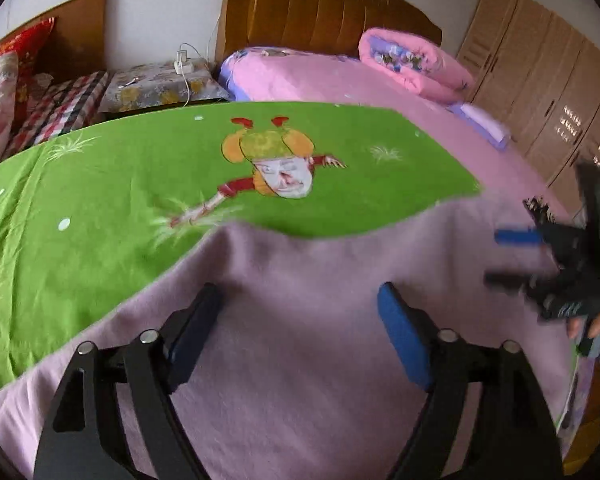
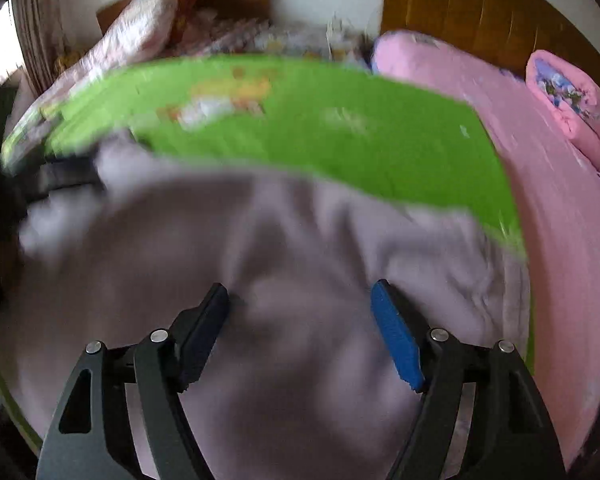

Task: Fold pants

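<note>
The pants [image 1: 320, 320] are a soft, fleecy lilac garment lying spread over a green cartoon-print sheet [image 1: 100, 184], which serves as the reference surface. In the left wrist view the fabric looks matte and napped, with a smooth, wavy upper edge against the sheet. The right wrist view is motion-blurred; there the pants [image 2: 280, 260] show broad folds and a bunched area on their right side.

The left gripper [image 1: 300, 312] hangs above the pants with its jaws spread wide and nothing between them. Its fingers are black angular links with round metal pins and flat blue pads [image 1: 404, 340].

The right gripper [image 2: 300, 308] is likewise spread wide over the pants, holding nothing, with a blue pad [image 2: 396, 340] of the same form. Whether either gripper's fingertips touch the cloth cannot be told.

Only the left wrist view shows the right gripper [image 1: 516, 256] from outside, blurred, at the right-hand edge of the pants, with the person's fingers [image 1: 596, 320] on its handle. It also shows the sheet's printed cartoon figure [image 1: 276, 164] sharply. Beyond the sheet lie a pink bedspread [image 1: 340, 80], a rolled pink quilt [image 1: 416, 64], a wooden headboard [image 1: 320, 8] and a panelled wardrobe [image 1: 548, 80].

Only the right wrist view shows a dark strip [image 2: 64, 176] at the left end of the pants; it is too blurred to identify.
</note>
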### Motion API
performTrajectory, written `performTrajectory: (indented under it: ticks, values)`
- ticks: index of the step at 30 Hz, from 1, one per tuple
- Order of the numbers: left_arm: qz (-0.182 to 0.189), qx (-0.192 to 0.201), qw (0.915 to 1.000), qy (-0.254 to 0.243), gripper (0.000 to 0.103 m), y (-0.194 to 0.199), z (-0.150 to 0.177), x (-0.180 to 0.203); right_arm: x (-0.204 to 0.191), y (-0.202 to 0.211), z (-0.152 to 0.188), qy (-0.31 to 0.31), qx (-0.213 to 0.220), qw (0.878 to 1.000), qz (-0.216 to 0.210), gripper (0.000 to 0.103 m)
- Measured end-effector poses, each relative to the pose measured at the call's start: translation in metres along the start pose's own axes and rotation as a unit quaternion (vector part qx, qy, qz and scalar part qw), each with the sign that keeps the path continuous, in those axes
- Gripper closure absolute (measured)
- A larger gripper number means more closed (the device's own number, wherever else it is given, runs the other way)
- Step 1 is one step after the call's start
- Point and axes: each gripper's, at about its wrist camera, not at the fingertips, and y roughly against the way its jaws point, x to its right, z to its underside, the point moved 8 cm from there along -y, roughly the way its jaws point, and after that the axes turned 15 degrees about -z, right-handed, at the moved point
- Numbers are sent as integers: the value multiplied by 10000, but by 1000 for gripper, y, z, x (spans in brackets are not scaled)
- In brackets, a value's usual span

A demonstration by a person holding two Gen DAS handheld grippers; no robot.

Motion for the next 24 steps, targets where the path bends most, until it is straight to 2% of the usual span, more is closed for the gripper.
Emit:
performTrajectory:
  ticks: [2, 6, 12, 15, 17, 18, 19, 20, 22, 23, 24]
  values:
    - [-10, -18, 10000, -38, 22, -2, -1, 0, 2, 8, 11, 51, 56, 10000, -57, 33]
    - [-401, -25, 9985, -373, 20, -6, 6, 13, 3, 14, 18, 25, 266, 9996, -16, 33]
    - [-295, -18, 9991, -315, 17, -9, 4, 13, 4, 13, 17, -69, 405, 9991, -68, 32]
    - [-107, 96, 9999, -8, 20, 0, 2, 6, 1, 6, 10, -80, 339, 9994, -67, 30]
    - [-152, 428, 9981, 405, 21, 37, 1, -14, -2, 6, 6, -161, 101, 9997, 156, 29]
    - [-19, 702, 9959, 567, 21, 63, 2, -25, -7, 12, -1, -261, 1, 9984, 502, 24]
    - [51, 941, 9930, 713, 18, 86, 5, -37, -13, 17, -7, -284, 61, 9971, 704, 22]
    - [44, 1210, 9886, 891, 10, 112, 12, -54, -25, 24, -17, -239, 220, 9959, 840, 22]
    - [-302, 1746, 9752, 1324, 1, 166, 39, -109, -74, 37, -49, 123, 700, 9966, 420, 22]
    - [-552, 1823, 9698, 1521, 1, 182, 54, -135, -112, 38, -70, 402, 968, 9945, -42, 21]
    - [-862, 1814, 9631, 1793, 2, 196, 74, -167, -141, 35, -83, 626, 1051, 9917, -396, 20]
